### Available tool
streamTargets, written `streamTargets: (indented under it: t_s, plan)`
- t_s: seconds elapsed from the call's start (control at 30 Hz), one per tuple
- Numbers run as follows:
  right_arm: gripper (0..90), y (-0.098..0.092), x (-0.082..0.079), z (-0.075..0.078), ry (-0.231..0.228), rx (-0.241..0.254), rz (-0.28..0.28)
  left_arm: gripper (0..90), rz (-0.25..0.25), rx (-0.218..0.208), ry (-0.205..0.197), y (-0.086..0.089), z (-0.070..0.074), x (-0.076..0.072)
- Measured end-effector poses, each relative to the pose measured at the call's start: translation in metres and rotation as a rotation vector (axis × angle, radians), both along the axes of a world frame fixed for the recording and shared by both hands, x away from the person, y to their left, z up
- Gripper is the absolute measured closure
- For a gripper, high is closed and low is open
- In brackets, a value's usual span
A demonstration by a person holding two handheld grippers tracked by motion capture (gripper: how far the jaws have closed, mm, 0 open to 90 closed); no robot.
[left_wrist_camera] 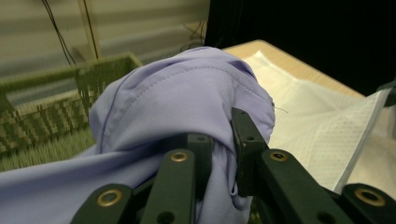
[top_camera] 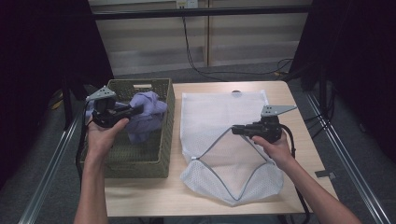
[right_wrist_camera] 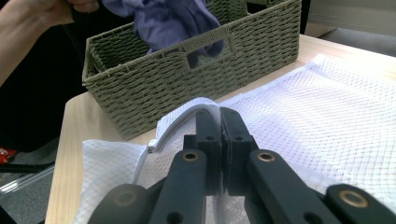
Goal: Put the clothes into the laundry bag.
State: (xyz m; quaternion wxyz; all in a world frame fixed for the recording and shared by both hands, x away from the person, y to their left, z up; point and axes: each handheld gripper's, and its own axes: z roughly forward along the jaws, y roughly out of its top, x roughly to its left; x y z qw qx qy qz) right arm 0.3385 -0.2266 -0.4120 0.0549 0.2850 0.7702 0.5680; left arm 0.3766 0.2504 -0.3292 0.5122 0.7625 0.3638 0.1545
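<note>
From the high view, the left hand-held gripper is raised level over the woven basket, clamped on a crumpled lilac garment, while the right hand-held gripper pinches the zipped edge of the white mesh bag lying on the bench. The left gripper view shows its jaws squeezing a bunched, seamed fold of the garment. The right gripper view shows its jaws closed tight on the lifted bag rim.

High view: fixed above my side of the table, facing forward and down, my forearms entering from below. Left gripper view: rides my left gripper, very close on the purple cloth, basket behind. Right gripper view: rides my right gripper, low over the mesh bag, facing the basket. All three share basket, cloth and bag.
</note>
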Motion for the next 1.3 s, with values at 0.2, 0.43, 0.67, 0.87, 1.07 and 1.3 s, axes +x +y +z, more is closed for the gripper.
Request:
streamTargets:
  t_s: [0.2,0.43,0.67,0.87,1.07,1.3]
  plan:
    - [88.1,-0.003,-0.001,0.002,-0.007,0.005,-0.004,80.8,0.014,-0.009,-0.064,0.0,0.021,-0.007]
    - [88.1,-0.003,0.0,0.002,-0.007,0.006,-0.006,80.8,0.007,-0.04,-0.117,0.003,0.042,-0.014]
    - [88.1,-0.004,-0.001,0.003,-0.011,0.009,-0.008,80.7,0.016,-0.084,-0.143,0.013,0.045,-0.018]
    - [88.1,-0.003,-0.001,0.003,-0.008,0.007,-0.007,80.6,0.014,-0.111,-0.171,0.015,0.051,-0.023]
    - [88.2,-0.003,-0.001,0.002,-0.007,0.008,-0.005,80.6,0.002,-0.133,-0.212,0.015,0.058,-0.029]
    - [88.2,-0.003,-0.001,0.002,-0.007,0.007,-0.006,80.6,0.004,-0.129,-0.28,0.015,0.071,-0.039]
